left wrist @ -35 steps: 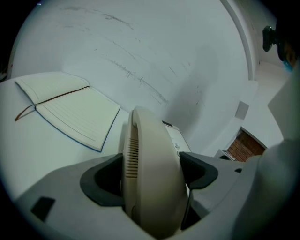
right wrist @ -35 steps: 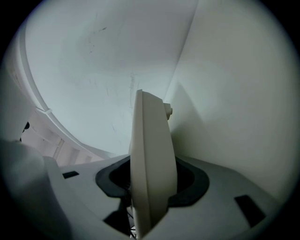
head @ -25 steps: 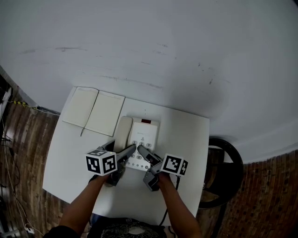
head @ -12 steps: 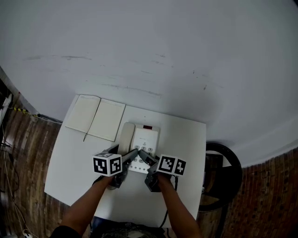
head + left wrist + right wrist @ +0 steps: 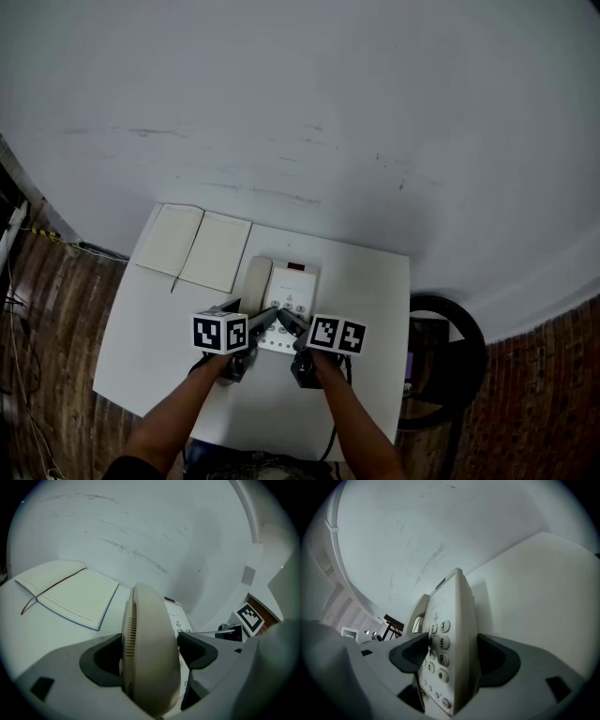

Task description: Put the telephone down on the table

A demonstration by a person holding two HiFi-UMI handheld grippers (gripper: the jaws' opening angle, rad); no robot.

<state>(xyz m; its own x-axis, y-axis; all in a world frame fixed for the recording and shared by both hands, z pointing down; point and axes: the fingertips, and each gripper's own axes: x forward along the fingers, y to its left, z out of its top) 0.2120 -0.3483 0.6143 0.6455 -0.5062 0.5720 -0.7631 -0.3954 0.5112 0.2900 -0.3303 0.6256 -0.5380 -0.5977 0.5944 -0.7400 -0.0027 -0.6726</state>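
White table bears the telephone; right gripper opening its jaws round it; left gripper clamps the handset; withdrawing clamped could unhook it.

We seem to be in a plain office: a white worktop against a white wall carries a desk telephone and, at ten o'clock, an open notebook.

White table: open notebook lay flat at 10 o'clock corner; telephone sat approx. ctr, just beside it, at its 3 o'clock.
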